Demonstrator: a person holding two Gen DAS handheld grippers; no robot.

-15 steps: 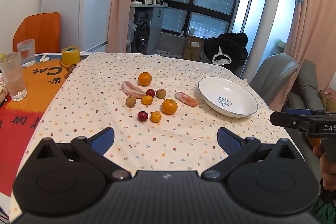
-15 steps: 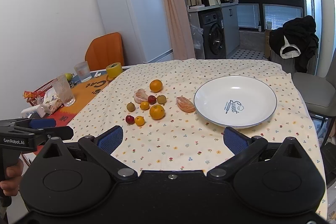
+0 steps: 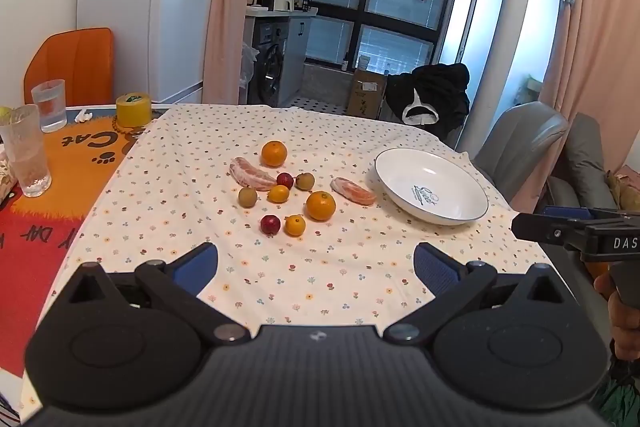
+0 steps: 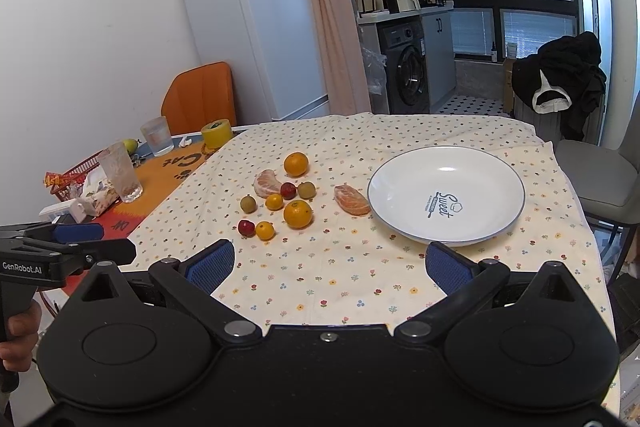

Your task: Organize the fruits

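Fruit cluster point(image 4: 280, 197) lies mid-bench point(image 4: 360, 279); plate point(image 4: 496, 227) sits right of it, one peeled segment point(image 4: 351, 200) between; glasses point(image 4: 120, 173) far left.

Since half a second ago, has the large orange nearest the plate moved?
No. The large orange keeps its spot beside the peeled segment, left of the plate.

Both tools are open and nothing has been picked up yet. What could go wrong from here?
1. The small round fruits, like the red one and the kumquat, sit close together; grabbing one may send its neighbour rolling.
2. The peeled segment looks soft and could be crushed.
3. The cloth is wrinkled and may drag.
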